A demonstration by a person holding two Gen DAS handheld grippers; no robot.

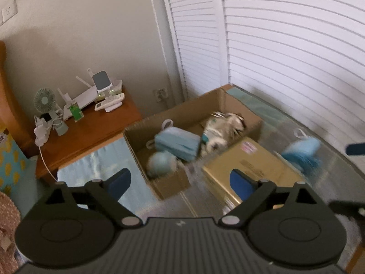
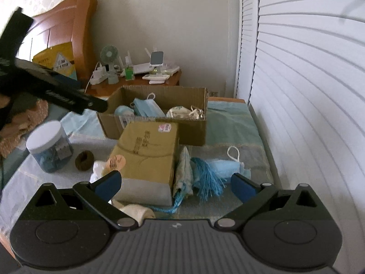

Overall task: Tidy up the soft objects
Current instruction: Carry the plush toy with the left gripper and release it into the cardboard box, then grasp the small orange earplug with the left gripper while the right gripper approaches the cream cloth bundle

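Both hand-held grippers gape wide and empty above the bed.
Ahead-left of the right hand-held gripper (image 2: 176, 183) stands a lidded jar (image 2: 49, 147); straight ahead, the open cardboard box (image 2: 194, 132) holds face masks (image 2: 147, 108); ahead-right, another blue mask (image 2: 228, 166) lies on the bed. The left hand-held gripper (image 1: 180, 180) holds nothing.

Motion blur smeared the grey plush (image 1: 224, 129) in the cardboard box (image 1: 173, 114), so its shape was unclear. The right hand-held gripper (image 1: 355, 178) was cut off at the frame's edge. The sealed carton (image 2: 148, 150) hid part of a patterned cloth (image 2: 183, 173).
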